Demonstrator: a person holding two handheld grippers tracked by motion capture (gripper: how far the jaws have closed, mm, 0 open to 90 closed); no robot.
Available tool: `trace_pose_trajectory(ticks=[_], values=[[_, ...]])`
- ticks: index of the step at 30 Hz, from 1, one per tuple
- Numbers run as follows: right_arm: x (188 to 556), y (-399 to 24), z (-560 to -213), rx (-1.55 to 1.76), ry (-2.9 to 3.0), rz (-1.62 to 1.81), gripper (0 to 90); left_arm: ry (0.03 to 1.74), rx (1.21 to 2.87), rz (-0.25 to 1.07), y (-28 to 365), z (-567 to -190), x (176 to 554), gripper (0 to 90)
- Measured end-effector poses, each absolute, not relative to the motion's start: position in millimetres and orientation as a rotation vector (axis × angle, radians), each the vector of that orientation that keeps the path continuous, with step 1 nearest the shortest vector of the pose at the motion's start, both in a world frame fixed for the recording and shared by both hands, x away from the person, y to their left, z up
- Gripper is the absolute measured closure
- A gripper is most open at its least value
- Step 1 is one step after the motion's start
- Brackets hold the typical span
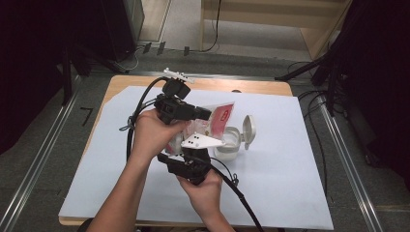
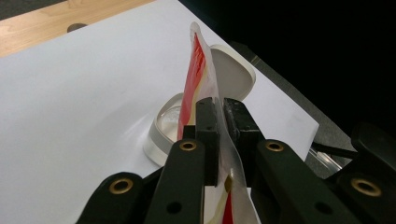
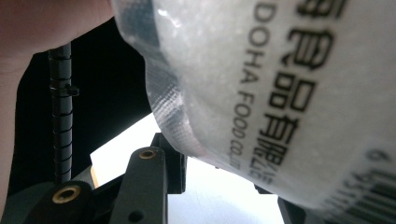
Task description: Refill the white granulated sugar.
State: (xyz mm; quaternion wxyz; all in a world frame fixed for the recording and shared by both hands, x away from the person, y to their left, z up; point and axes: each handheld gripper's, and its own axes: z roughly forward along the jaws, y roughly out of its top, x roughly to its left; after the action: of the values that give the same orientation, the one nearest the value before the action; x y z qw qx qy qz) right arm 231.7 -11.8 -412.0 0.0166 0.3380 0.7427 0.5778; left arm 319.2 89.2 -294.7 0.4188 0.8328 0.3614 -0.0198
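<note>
Now, what we see, taking the white container as our landmark:

Container: we see the white container standing on the white sheet that covers the bench, its hinged lid flipped up on the far right side.

Packet: we see the red-and-clear packet held in the air just above and to the left of the container; in the left gripper view its top edge rises in front of the lid.

Left gripper: we find the left gripper up and left of the container, its jaws pressed together on the packet's clear seam, plainly pinching it in the left gripper view.

Right gripper: we find the right gripper just left of the container and below the packet; in the right gripper view the packet's printed back lies between the jaws, yet we cannot tell whether the pads press on it.

Hands: we see the left hand and right hand gripping the tools on the near-left side of the container.

Cables: black cables trail away leftward and toward the near edge.
</note>
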Motion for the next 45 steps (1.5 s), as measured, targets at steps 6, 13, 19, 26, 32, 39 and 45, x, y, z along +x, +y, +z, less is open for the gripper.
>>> trace_pose_trajectory(ticks=[6, 13, 19, 26, 32, 39, 45], values=[[231.8, -11.4, -412.0, 1.05, 2.31, 1.796, 63.9, 0.907, 2.089, -0.051, 89.2, -294.6, 319.1, 85.7], [231.8, -11.2, -412.2, 1.049, 2.31, 1.796, 63.9, 0.909, 2.088, -0.051, 89.3, -294.7, 318.8, 85.7], [232.2, -11.5, -412.3, 1.046, 2.309, 1.796, 63.9, 0.901, 2.094, -0.045, 89.1, -294.5, 318.8, 85.9], [233.3, -12.0, -412.4, 1.049, 2.314, 1.787, 63.9, 0.901, 2.098, -0.043, 88.2, -295.0, 320.5, 86.0], [237.0, -17.5, -413.1, 1.074, 2.319, 1.782, 63.9, 0.898, 2.121, -0.05, 78.9, -296.5, 326.7, 86.3], [239.6, -23.1, -413.4, 1.068, 2.316, 1.767, 64.0, 0.889, 2.112, -0.057, 75.4, -297.2, 329.6, 86.3], [240.2, -26.1, -411.7, 1.088, 2.302, 1.776, 64.0, 0.894, 2.122, -0.059, 68.8, -294.6, 330.6, 86.3]])
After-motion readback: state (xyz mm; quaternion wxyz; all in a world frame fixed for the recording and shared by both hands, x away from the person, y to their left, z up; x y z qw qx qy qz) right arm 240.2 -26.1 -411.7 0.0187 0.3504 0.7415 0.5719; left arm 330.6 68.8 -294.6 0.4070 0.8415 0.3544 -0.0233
